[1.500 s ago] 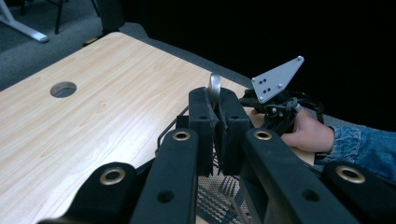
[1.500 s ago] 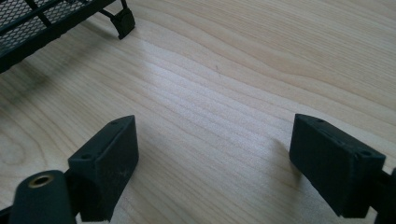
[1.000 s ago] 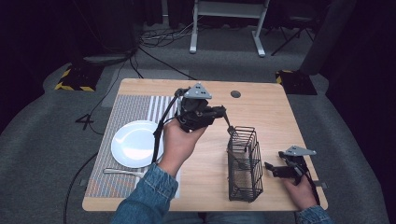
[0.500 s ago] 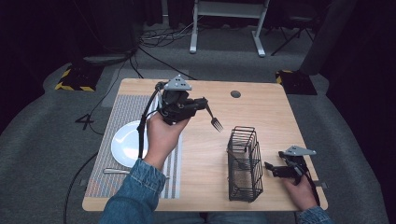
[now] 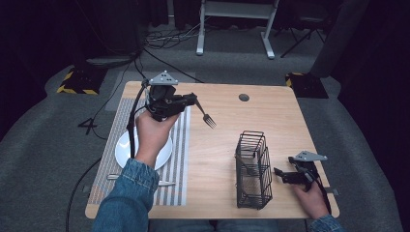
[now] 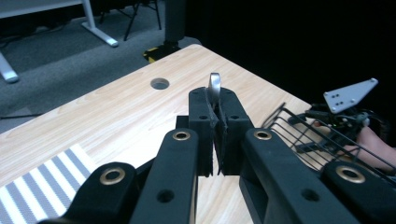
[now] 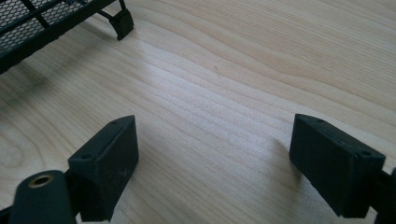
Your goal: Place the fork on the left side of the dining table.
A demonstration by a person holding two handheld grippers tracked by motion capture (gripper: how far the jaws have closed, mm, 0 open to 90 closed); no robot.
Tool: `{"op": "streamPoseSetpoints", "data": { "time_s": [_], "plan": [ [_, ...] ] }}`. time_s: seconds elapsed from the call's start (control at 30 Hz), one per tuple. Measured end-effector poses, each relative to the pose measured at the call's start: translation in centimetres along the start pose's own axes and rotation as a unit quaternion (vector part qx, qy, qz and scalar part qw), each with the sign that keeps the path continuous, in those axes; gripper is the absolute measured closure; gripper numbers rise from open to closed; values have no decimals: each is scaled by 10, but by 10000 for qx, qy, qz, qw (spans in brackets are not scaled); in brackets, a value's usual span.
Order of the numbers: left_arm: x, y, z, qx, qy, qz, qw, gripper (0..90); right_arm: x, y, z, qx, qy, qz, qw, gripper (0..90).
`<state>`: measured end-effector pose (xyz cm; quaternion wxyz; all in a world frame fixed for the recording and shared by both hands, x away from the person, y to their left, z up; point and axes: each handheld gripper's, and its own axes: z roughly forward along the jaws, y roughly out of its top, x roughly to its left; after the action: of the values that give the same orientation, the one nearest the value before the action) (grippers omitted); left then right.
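The left gripper (image 5: 186, 102) is clamped on a slim, shiny metal fork (image 5: 205, 116) and holds it in the air over the far left part of the pale wooden table (image 5: 222, 145), above the far edge of the grey-and-white striped placemat (image 5: 181, 159). In the high view the fork sticks out from the jaws toward the table's middle, tines hanging downward and free; in the left gripper view the two black jaws are pressed together with only the rounded handle end (image 6: 214, 85) poking up between them. The fork looks light, rigid and smooth, so it should carry without bending, but polished steel against flat pads will likely slide or swivel if the squeeze eases. Because the hold sits near the handle end, the heavier tined end can act as a lever and tip the piece downward; a hold closer to the neck, across the flat faces of the handle, would probably steady it better. It is not fragile, though a drop would clatter on the wood or the round white plate (image 5: 123, 150) lying on the placemat below the forearm. The right gripper (image 5: 285, 175) rests low at the near right corner, its jaws spread wide over bare wood and holding nothing, just beside the black wire cutlery basket (image 5: 252, 169) that stands upright well apart from the fork. Another piece of cutlery (image 5: 113, 177) lies on the placemat's near edge; which kind I cannot tell.
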<state>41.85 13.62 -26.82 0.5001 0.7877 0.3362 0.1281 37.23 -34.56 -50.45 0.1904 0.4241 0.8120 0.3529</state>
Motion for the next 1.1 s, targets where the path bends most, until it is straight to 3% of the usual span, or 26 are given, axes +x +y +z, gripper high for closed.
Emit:
{"op": "streamPoseSetpoints", "data": {
  "time_s": [0.23, 0.57, 0.73, 1.1],
  "plan": [
    [27, -4, 1, 23, 223, -161, 9996, 867, 0, 0, 0, 0, -2, 19, 10000, 158],
    [58, -13, -10, 45, 398, -223, 9990, 867, 0, 1, 1, -2, -19, 29, 10000, 157],
    [75, -21, -10, 82, 487, -355, 9981, 867, 0, 1, 1, 1, -42, 48, 10000, 157],
    [115, -37, -5, 225, 756, -717, 9943, 867, 0, 1, 1, -4, -78, 68, 9999, 157]
  ]
}}
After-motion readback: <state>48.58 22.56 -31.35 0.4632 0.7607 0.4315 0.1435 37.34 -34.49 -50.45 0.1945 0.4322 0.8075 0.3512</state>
